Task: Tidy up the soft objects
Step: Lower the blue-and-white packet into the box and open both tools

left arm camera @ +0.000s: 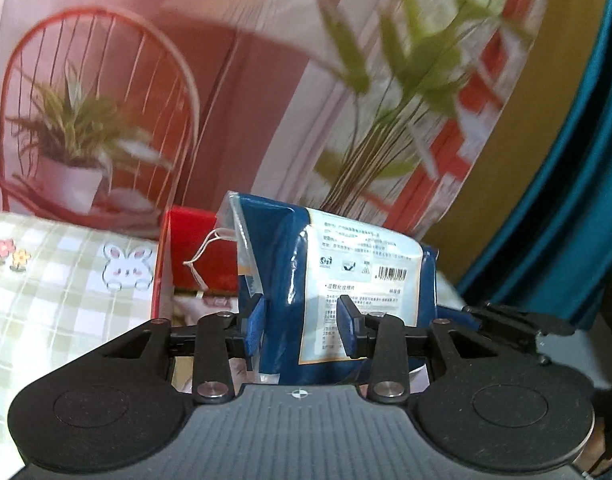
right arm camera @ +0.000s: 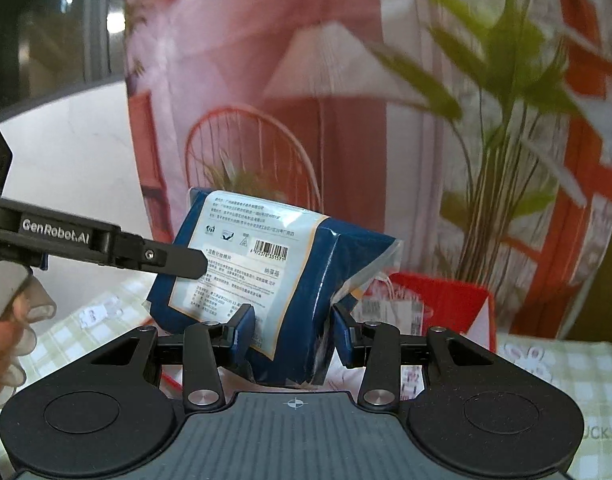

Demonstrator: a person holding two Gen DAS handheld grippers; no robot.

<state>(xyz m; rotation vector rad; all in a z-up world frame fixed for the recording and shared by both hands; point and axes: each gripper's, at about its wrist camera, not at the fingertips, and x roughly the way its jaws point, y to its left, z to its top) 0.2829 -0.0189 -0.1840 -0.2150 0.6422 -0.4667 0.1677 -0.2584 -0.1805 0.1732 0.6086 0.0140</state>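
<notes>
A printed backdrop [left arm camera: 266, 80] fills most of both views: pink curtains, a red wire chair [left arm camera: 98, 92] at the left of the left wrist view with a potted plant [left arm camera: 74, 140] on it, a pale lampshade above, and tall green leafy stems [right arm camera: 506, 120] against a red-and-white lattice on the right. Mustard and teal cloth [left arm camera: 566, 160] hangs at the far right. At the upper left of the right wrist view, a dark window [right arm camera: 46, 20] shows above a pale floor [right arm camera: 74, 152].

A red box [left arm camera: 202, 252] and a printed backdrop [left arm camera: 266, 80] block the way ahead.
</notes>
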